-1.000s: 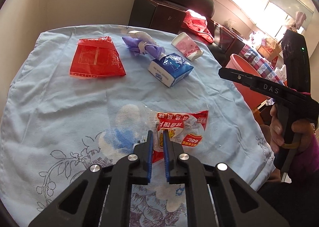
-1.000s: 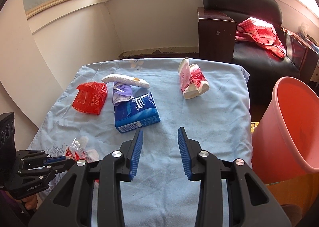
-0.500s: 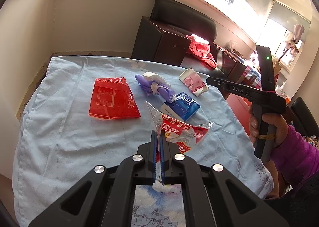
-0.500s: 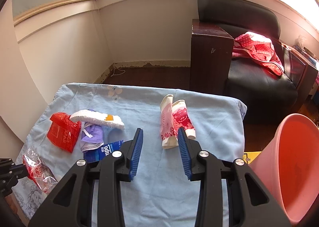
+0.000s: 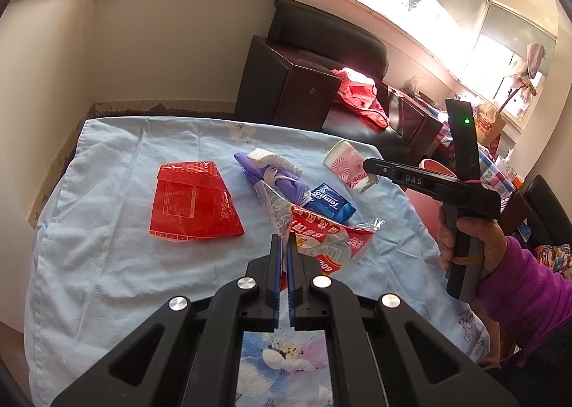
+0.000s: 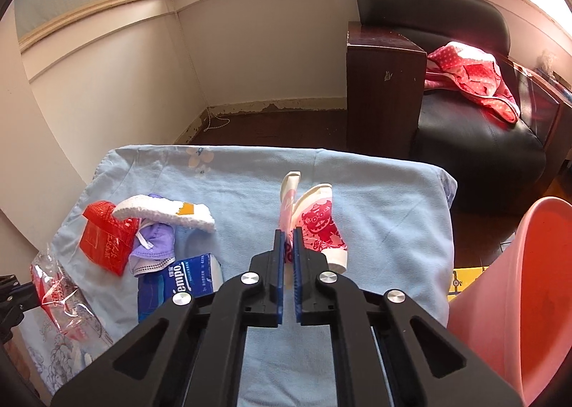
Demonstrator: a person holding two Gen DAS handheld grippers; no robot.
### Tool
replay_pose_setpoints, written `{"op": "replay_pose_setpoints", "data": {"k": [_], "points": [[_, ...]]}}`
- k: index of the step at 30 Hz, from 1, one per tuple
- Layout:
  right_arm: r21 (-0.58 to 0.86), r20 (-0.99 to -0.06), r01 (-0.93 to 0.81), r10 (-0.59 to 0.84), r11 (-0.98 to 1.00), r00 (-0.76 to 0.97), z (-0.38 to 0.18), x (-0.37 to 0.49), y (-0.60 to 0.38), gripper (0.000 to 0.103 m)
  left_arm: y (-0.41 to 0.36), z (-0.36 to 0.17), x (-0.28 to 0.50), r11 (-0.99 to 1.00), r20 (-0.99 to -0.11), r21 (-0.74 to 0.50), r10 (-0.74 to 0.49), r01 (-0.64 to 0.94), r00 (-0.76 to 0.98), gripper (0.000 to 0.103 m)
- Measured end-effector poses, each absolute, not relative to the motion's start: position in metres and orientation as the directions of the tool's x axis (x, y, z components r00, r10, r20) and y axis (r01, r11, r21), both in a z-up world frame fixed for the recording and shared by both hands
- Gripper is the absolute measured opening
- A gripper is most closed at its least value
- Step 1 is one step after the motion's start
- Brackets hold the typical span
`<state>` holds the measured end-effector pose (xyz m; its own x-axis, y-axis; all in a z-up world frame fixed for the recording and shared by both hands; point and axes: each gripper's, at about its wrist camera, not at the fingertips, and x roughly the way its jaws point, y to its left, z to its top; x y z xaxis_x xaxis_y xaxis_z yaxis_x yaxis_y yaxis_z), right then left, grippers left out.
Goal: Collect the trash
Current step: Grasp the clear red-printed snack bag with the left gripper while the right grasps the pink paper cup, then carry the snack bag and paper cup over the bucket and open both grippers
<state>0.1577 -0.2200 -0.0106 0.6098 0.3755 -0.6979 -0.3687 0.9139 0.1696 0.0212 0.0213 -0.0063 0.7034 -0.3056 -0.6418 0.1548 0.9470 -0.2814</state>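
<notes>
I am pinching a crinkled red-and-clear plastic snack wrapper (image 5: pixel 314 235) in my left gripper (image 5: pixel 283 246); it is fanning up and rightward from the jaws, lifted off the worktop (image 5: pixel 107 264) draped in pale blue cloth. My right gripper (image 6: pixel 289 239) has just been closing; its jaws are clamping the flattened pink-and-white paper cup (image 6: pixel 314 224), whose long axis is running away from them, rim farthest. The pink plastic bin (image 6: pixel 518 299) is standing right of those jaws, past the worktop edge.
</notes>
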Motion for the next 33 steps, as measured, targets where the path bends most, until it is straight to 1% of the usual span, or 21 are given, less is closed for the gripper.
{"op": "replay_pose_setpoints", "data": {"k": [8,20,27,30,33], "points": [[0.203,-0.625,-0.335,0.386,0.92,0.678,0.021,0.12,-0.256,0.005,-0.009,0.018,0.032,0.937,-0.583,-0.269,-0.341,0.221,0.737,0.002],[0.259,-0.538,-0.276,0.376,0.926,0.755,0.052,0.088,-0.31,0.004,-0.06,0.038,0.046,0.925,-0.55,-0.247,-0.379,0.289,0.744,0.002],[0.302,-0.533,-0.285,0.409,0.91,0.74,0.051,0.08,-0.316,0.004,-0.077,0.043,0.047,0.928,-0.543,-0.228,-0.373,0.296,0.752,0.002],[0.322,-0.56,-0.302,0.437,0.897,0.704,0.038,0.074,-0.308,0.004,-0.077,0.038,0.045,0.934,-0.557,-0.218,-0.357,0.282,0.75,0.002],[0.326,-0.603,-0.315,0.453,0.891,0.656,0.02,0.069,-0.297,0.004,-0.073,0.031,0.044,0.936,-0.572,-0.236,-0.352,0.263,0.741,0.002]]}}
